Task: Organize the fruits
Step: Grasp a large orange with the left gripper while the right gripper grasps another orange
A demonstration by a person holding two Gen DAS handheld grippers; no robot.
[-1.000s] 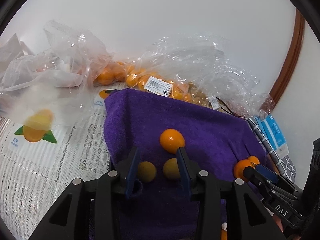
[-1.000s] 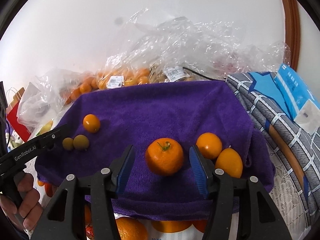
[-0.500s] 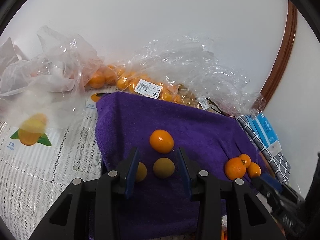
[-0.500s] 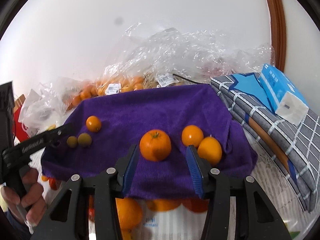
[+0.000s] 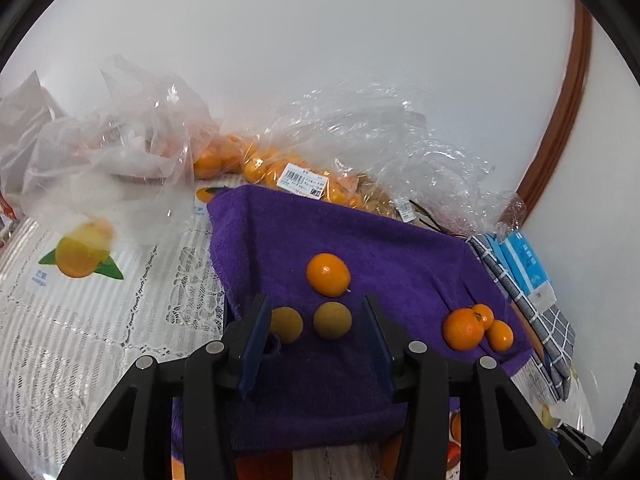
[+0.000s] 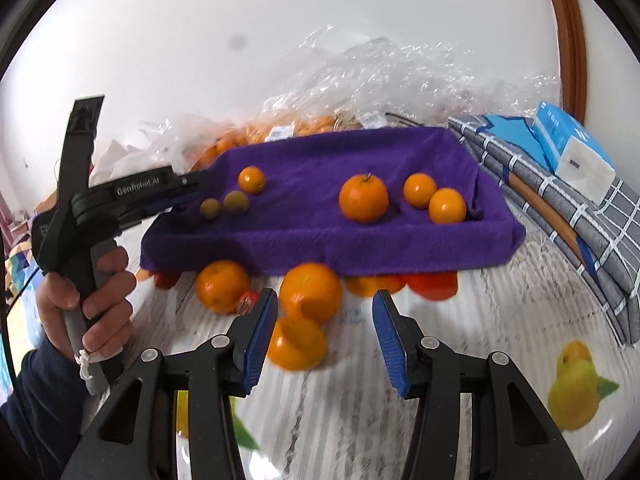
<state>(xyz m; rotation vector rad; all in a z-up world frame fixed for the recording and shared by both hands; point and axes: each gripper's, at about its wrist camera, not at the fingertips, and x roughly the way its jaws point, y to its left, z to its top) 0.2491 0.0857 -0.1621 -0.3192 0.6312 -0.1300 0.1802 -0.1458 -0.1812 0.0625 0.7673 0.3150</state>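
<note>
I am holding my left gripper (image 5: 314, 332) wide open and empty around two greenish fruits (image 5: 332, 320) on the purple towel (image 5: 360, 248), lining up one only, while my right gripper (image 6: 322, 330), equally open and empty, is hovering over loose oranges (image 6: 310, 292).

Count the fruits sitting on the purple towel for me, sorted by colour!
Orange fruits: 4
Yellow-green fruits: 2
Total on the purple towel: 6
</note>
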